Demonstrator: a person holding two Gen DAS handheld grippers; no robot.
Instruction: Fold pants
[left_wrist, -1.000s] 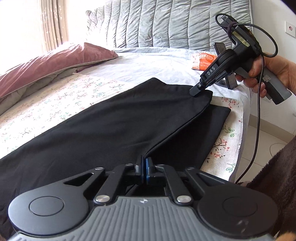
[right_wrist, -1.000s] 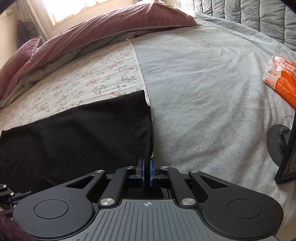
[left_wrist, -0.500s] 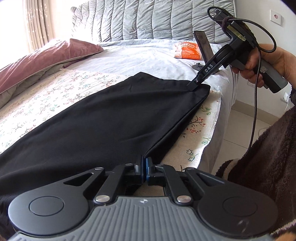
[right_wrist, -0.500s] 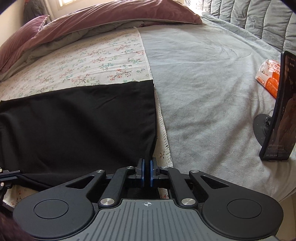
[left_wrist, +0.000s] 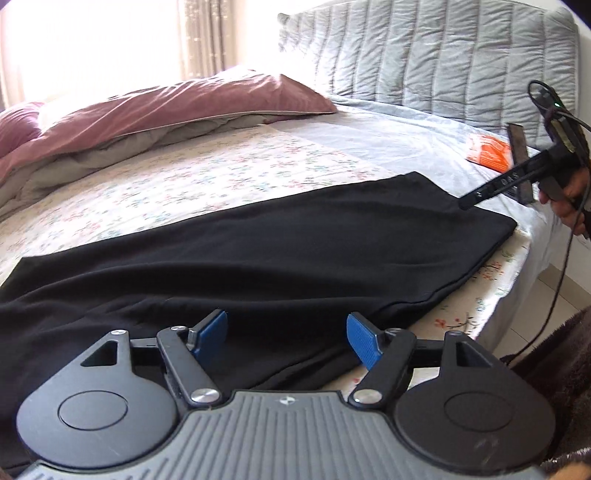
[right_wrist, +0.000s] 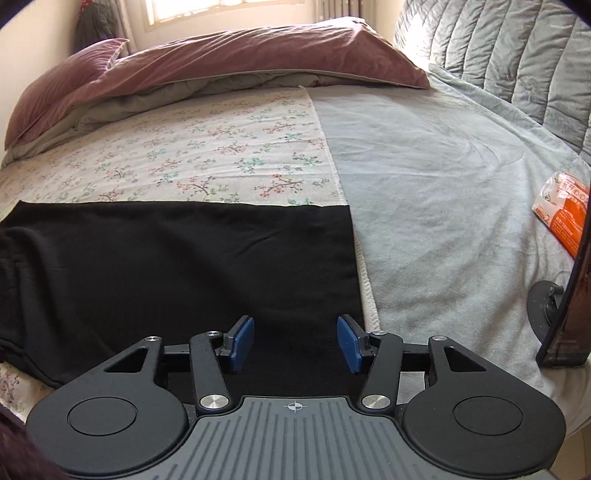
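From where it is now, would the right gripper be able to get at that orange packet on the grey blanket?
Probably yes: the right gripper faces bare blanket toward the orange packet; only the dark stand-up phone stands near that path.

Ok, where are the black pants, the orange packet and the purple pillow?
Black pants (right_wrist: 184, 258), right wrist view, flat middle of the cloth.
Orange packet (right_wrist: 561, 210), right wrist view, its printed front.
Purple pillow (left_wrist: 184, 107), left wrist view, its top face.

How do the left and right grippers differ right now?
The left gripper stands wider than the right gripper; both are opening, with nothing pinched. The left gripper is over the pants near their long near edge, where the cloth lies bunched; the right gripper is over the flat hem end beside the grey blanket. Both have blue pads.
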